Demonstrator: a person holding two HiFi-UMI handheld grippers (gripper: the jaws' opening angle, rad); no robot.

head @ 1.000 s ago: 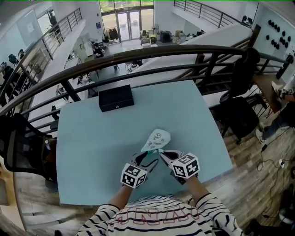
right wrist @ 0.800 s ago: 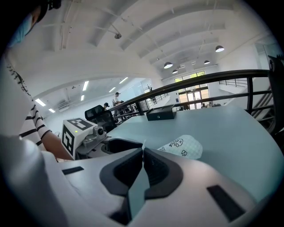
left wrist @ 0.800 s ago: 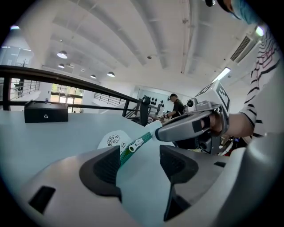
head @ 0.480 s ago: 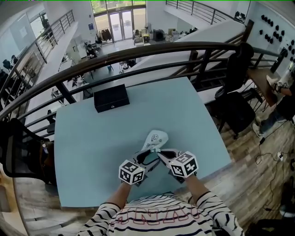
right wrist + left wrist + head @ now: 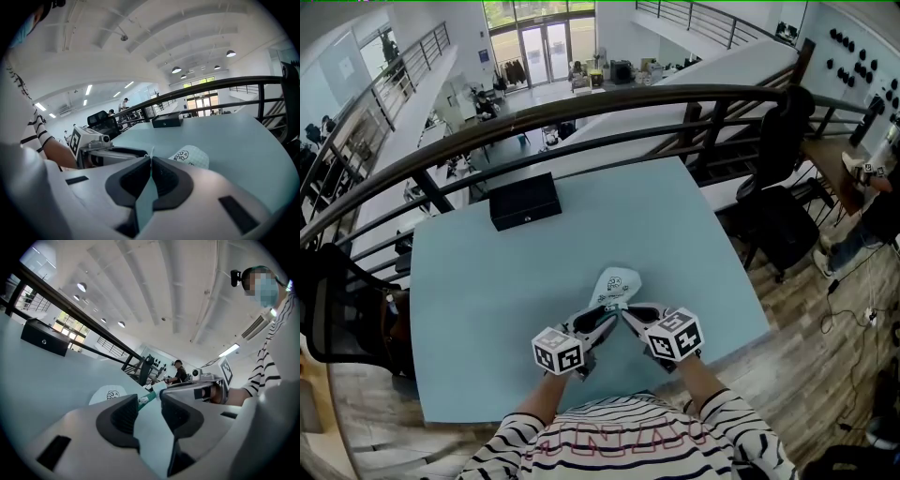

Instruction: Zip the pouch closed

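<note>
Tabletop: everything is carried by the pale blue-green tabletop (image 5: 487,281).
Box: a black rectangular box (image 5: 525,200) is set at the far edge, well apart from the work.
Pouch: the white fabric pouch with a cartoon print (image 5: 617,284) is laid flat near the person. Its long axis runs away from the body, and its near end is met by both tools.
Right tool: the right tool (image 5: 150,158) is clenched, and a thin white edge of the pouch appears to be pinched at its tips.
Left tool: the left tool (image 5: 149,401) is closing, with nothing yet pressed by its pads.
Zipper: the green zipper strip (image 5: 145,400) is seen just ahead of the left tool's gap, so this tool is judged the nearer one for the pull.
Views: the strip is shown clearly only in the left gripper view and the pinched edge only in the right gripper view. The pouch's lie is given by the head view.
</note>
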